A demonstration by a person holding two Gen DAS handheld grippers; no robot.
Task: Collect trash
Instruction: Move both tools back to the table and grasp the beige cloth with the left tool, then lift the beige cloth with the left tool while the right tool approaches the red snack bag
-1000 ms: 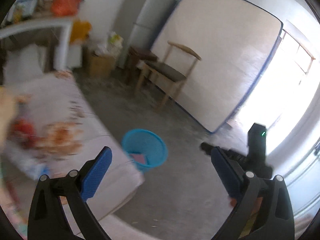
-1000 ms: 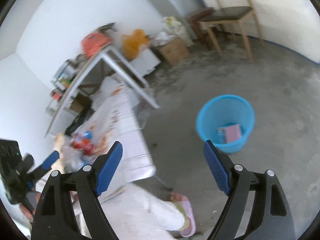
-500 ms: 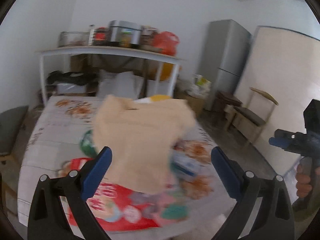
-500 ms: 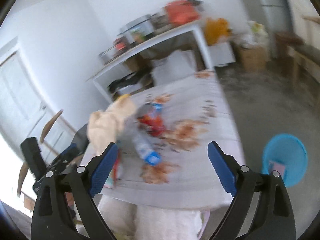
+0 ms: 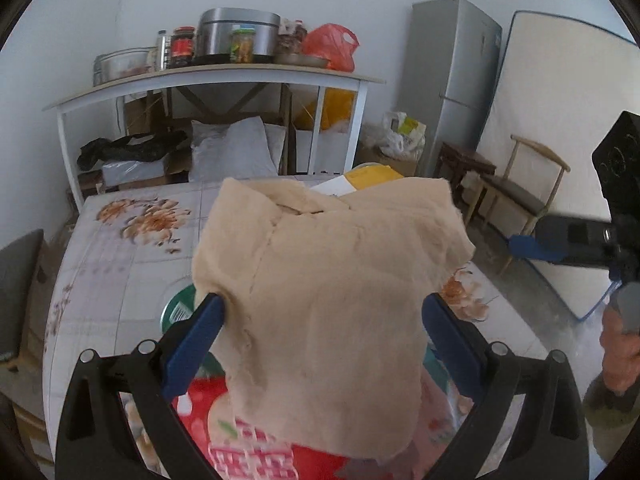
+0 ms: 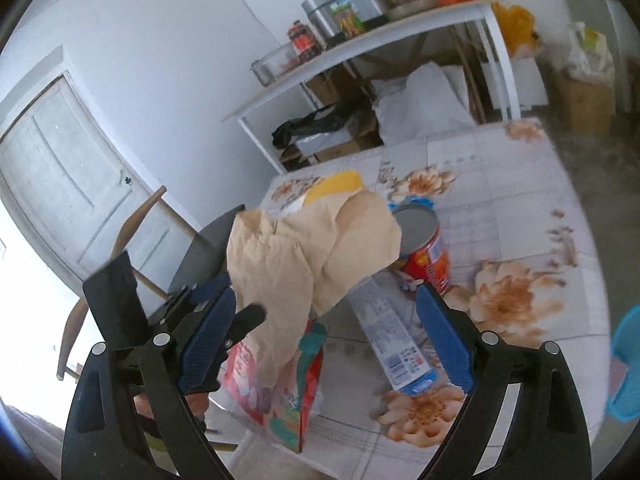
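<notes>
A crumpled tan paper bag (image 5: 328, 304) stands on the flowered table (image 5: 120, 264), between the blue fingers of my left gripper (image 5: 324, 332), which is open around it. It also shows in the right wrist view (image 6: 304, 256). Beside it lie a red snack bag (image 6: 280, 396), a red can (image 6: 424, 248), a white and blue wrapper (image 6: 392, 344) and a yellow packet (image 6: 340, 184). My right gripper (image 6: 320, 340) is open and empty, above the table's near edge. The left gripper shows there too (image 6: 212, 320).
A blue trash basket (image 6: 624, 364) stands on the floor right of the table. A white shelf (image 5: 224, 76) with jars and a pot is behind the table. A wooden chair (image 5: 520, 192), fridge (image 5: 448, 80) and mattress are at the right. Another chair (image 6: 132, 232) stands left of the table.
Both grippers swung from the floor and blue basket toward the table. The left gripper has closed in around the tan paper bag; the right now looks over the trash on the table.
</notes>
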